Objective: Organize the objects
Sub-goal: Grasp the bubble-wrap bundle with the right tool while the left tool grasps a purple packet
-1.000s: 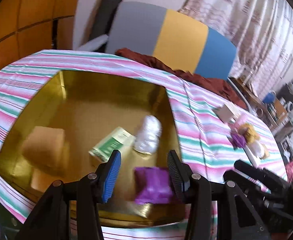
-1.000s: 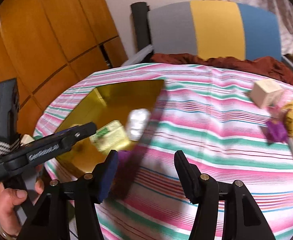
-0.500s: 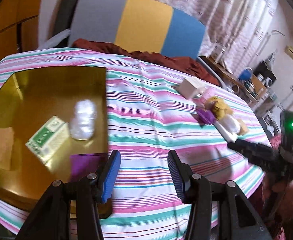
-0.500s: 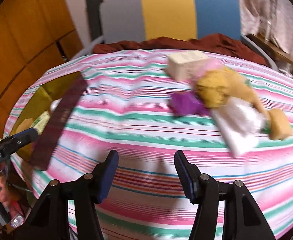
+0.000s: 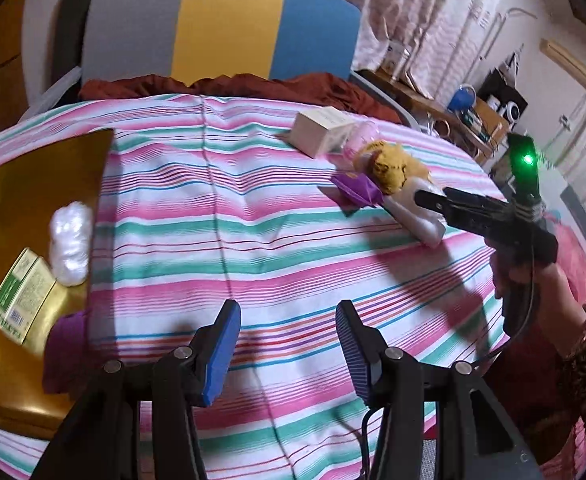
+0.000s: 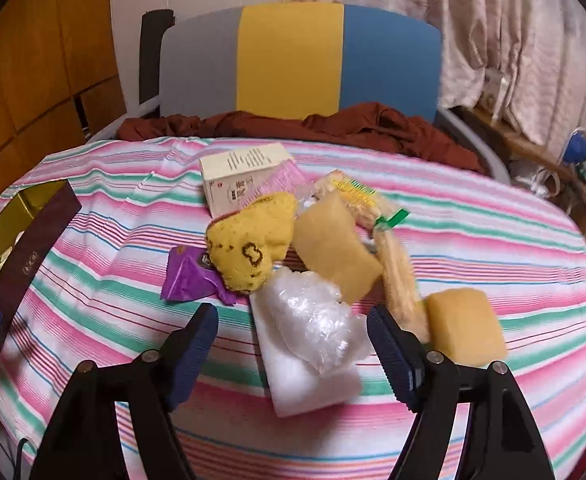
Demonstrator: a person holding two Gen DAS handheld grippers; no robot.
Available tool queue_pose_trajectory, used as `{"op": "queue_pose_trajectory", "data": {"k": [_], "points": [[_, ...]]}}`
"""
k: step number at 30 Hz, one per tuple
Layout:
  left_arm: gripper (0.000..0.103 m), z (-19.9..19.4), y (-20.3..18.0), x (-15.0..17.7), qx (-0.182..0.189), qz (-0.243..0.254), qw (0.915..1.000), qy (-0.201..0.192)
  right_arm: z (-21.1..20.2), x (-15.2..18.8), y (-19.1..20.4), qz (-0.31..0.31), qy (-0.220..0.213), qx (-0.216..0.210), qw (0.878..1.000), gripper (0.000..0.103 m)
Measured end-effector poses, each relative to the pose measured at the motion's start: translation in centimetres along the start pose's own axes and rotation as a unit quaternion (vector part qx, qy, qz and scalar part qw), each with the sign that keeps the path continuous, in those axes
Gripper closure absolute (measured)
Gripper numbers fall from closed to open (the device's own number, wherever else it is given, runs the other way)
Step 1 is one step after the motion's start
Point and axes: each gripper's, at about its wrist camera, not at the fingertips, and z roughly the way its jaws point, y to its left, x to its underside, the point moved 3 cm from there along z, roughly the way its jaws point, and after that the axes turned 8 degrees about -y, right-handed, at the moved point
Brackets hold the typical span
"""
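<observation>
A gold box (image 5: 33,168) sits at the table's left and holds a white plastic wad (image 5: 71,242), a green-white carton (image 5: 21,294) and a purple packet (image 5: 67,342). My left gripper (image 5: 289,348) is open and empty over the striped cloth, right of the box. A pile lies at the right: cream carton (image 6: 245,178), yellow cloth (image 6: 251,246), purple packet (image 6: 191,276), clear plastic bag (image 6: 313,322) on a white block (image 6: 313,384), tan sponges (image 6: 335,248). My right gripper (image 6: 293,344) is open around the plastic bag.
A striped cloth (image 5: 253,220) covers the round table. A grey, yellow and blue chair back (image 6: 293,60) with a brown cloth (image 6: 293,124) stands behind. The box's dark lid edge (image 6: 33,256) shows at the left. A cluttered shelf (image 5: 473,112) stands at the far right.
My left gripper has drawn away from the gold box to the right, leaving the purple packet inside. My right gripper has swung from the box to the pile and now frames the plastic bag.
</observation>
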Motion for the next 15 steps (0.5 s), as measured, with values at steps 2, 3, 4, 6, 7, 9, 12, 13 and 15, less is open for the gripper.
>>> {"op": "queue_pose_trajectory", "data": {"k": [2,3,4,6,7,9,12,13,15], "points": [[0.053,0.6,-0.6,-0.3,0.002,0.007,1.0000,0.003,0.6,0.2,-0.4,0.009,0.003,0.002,1.000,0.027],[0.053,0.9,-0.9,-0.5,0.004,0.010,0.9999,0.004,1.0,0.3,-0.6,0.008,0.007,0.010,1.000,0.031],[0.053,1.3,-1.3,-0.7,0.006,0.015,0.9999,0.007,1.3,0.2,-0.9,0.007,0.010,0.014,1.000,0.035],[0.053,2.2,-2.1,-1.0,0.010,0.022,0.9997,0.011,1.8,0.3,-1.2,0.006,0.017,0.021,1.000,0.048],[0.053,2.8,-2.5,-1.2,0.013,0.027,0.9995,0.014,2.0,0.3,-1.5,0.010,0.023,0.022,0.999,0.051],[0.053,3.8,-3.2,-1.6,0.015,0.033,0.9992,0.019,2.2,0.4,-1.8,0.017,0.030,0.025,0.999,0.055],[0.052,5.3,-4.3,-2.7,0.019,0.048,0.9985,0.016,2.1,0.3,-2.2,0.024,0.038,0.032,0.998,0.061],[0.047,5.8,-4.6,-3.2,0.015,0.055,0.9983,0.011,1.9,0.3,-2.3,0.031,0.040,0.029,0.998,0.062],[0.038,6.6,-5.0,-4.0,0.013,0.060,0.9981,0.002,1.3,0.0,-2.8,0.055,0.040,0.018,0.997,0.065]]}}
